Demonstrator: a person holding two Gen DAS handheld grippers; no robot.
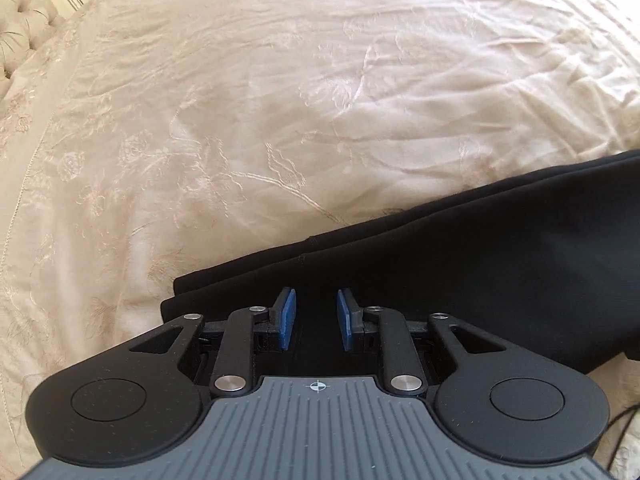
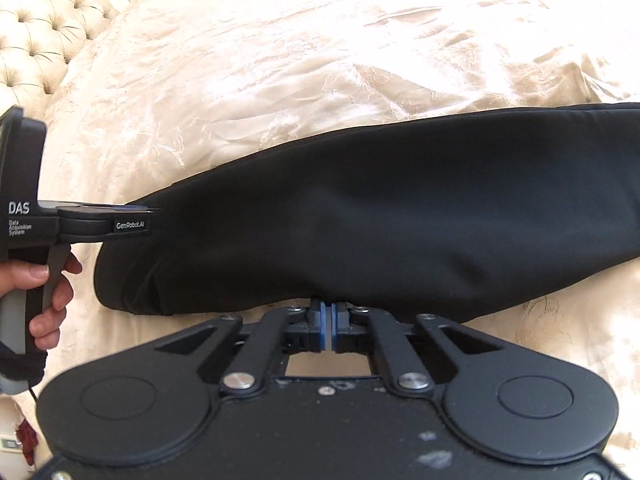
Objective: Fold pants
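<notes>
Black pants (image 2: 380,216) lie folded lengthwise on a cream embroidered bedspread (image 2: 280,60), running left to right. My right gripper (image 2: 327,320) is shut, its blue pads together at the pants' near edge; whether cloth is pinched between them I cannot tell. My left gripper (image 1: 317,312) is open over the pants (image 1: 460,264) near their left end, blue pads apart with black cloth between and below them. In the right wrist view the left gripper (image 2: 148,216) reaches in from the left at the pants' left end, held by a hand (image 2: 52,292).
The bedspread (image 1: 240,100) stretches wide beyond the pants. A tufted cream headboard (image 2: 44,36) stands at the far left. A thin black cable (image 1: 624,432) hangs at the lower right of the left wrist view.
</notes>
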